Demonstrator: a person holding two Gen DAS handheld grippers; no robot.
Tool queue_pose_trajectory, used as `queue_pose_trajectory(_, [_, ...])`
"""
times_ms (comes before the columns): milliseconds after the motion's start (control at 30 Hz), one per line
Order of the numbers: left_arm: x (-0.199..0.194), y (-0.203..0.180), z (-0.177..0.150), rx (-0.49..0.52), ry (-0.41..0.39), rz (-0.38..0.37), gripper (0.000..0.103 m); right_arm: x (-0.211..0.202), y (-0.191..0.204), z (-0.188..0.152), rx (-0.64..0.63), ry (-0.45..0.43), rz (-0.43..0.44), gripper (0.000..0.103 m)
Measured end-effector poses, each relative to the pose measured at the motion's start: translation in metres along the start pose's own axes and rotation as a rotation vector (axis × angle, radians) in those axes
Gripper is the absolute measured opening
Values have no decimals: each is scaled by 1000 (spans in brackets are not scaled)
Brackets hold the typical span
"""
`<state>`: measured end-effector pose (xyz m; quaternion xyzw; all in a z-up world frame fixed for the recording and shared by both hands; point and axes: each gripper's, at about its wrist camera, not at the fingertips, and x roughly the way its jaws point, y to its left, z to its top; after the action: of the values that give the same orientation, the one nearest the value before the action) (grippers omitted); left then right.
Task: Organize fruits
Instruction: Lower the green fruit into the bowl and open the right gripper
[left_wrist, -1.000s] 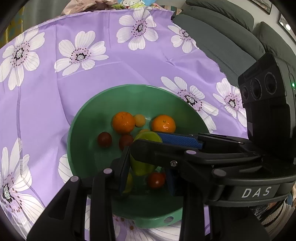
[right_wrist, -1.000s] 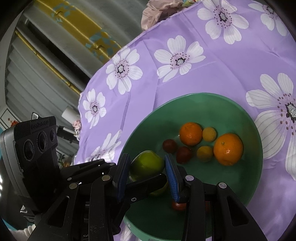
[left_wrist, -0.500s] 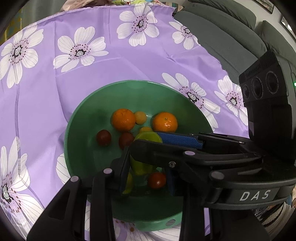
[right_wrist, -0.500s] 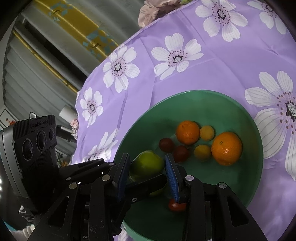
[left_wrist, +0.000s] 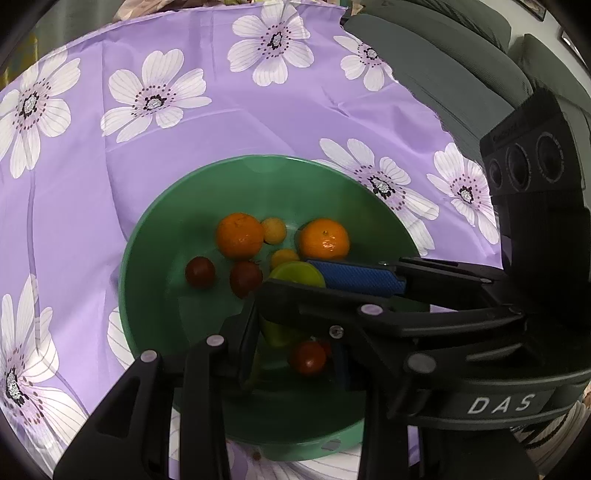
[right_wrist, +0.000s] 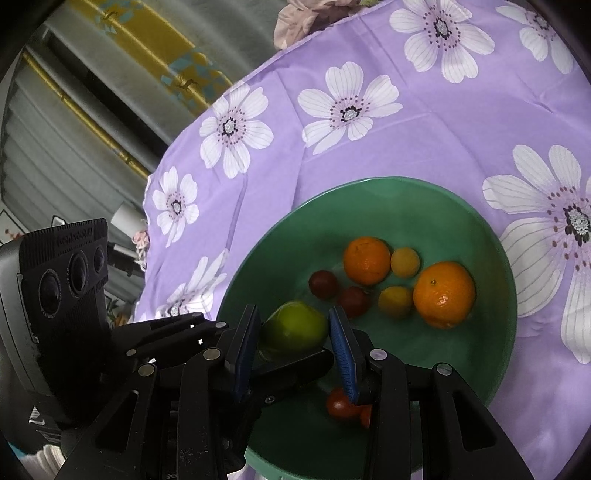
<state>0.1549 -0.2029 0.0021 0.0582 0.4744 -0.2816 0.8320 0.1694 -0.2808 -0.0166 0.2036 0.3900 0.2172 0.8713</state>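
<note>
Right wrist view: honestly nothing's changed in the last second. The green apple (right_wrist: 295, 326) sits at 7 o'clock in the green bowl (right_wrist: 424, 195), still pinched by my right tongs (right_wrist: 293, 332), narrowly open around it. Left tongs (left_wrist: 295, 332) stay crossed underneath, also against the apple, I think. Oranges (right_wrist: 443, 293) and the small fruit haven't budged, nor the flowered surface (right_wrist: 369, 110). So we're stalled mid-handoff, I'd say.
</note>
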Motion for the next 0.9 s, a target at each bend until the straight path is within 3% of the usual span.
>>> queue_pose_trajectory(900, [3,-9,0,-3,50,2,34,-3,0,2,-25,51,-44,41])
